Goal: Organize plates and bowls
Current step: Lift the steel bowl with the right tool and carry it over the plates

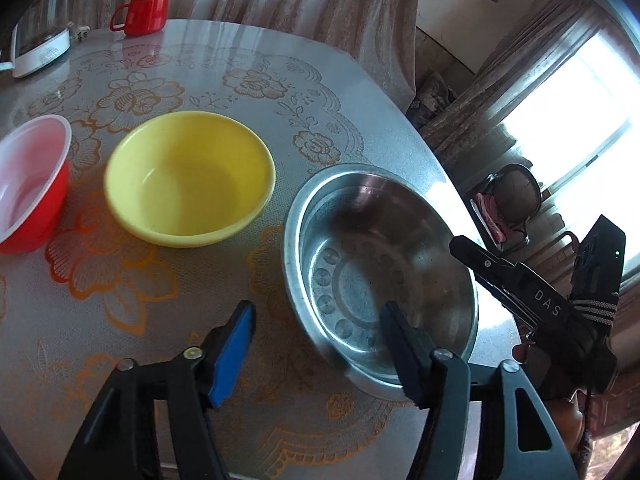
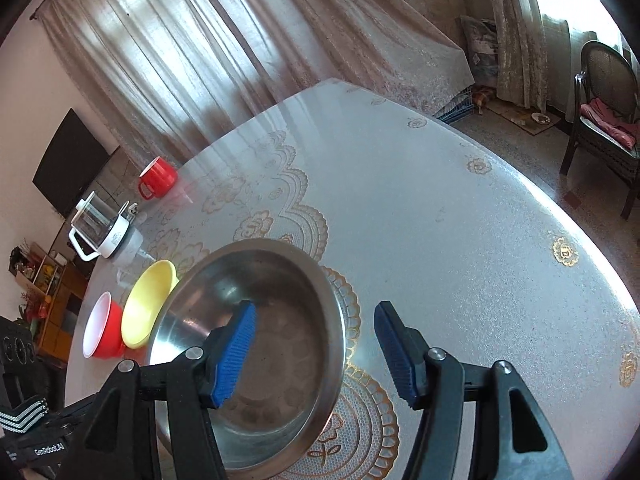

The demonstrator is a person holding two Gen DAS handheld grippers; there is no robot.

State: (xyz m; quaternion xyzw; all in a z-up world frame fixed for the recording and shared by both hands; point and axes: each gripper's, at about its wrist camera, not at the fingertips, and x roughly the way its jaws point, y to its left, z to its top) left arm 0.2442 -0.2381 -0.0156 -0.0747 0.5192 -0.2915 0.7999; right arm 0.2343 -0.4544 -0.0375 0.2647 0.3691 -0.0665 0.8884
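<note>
1. A round, shiny steel bowl (image 1: 380,276) sits on my desk (image 1: 200,80), whose cloth is a frosted floral print.
2. Beside it sit a smooth yellow bowl (image 1: 190,178), then a red bowl (image 1: 28,184).
3. My left claw (image 1: 320,344) and right claw (image 2: 316,348) each straddle the steel rim, parted, gripping nothing.

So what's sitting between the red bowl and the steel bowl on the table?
The yellow bowl sits between the red bowl and the steel bowl. The left wrist view shows it clearly; the right wrist view shows the same row.
</note>
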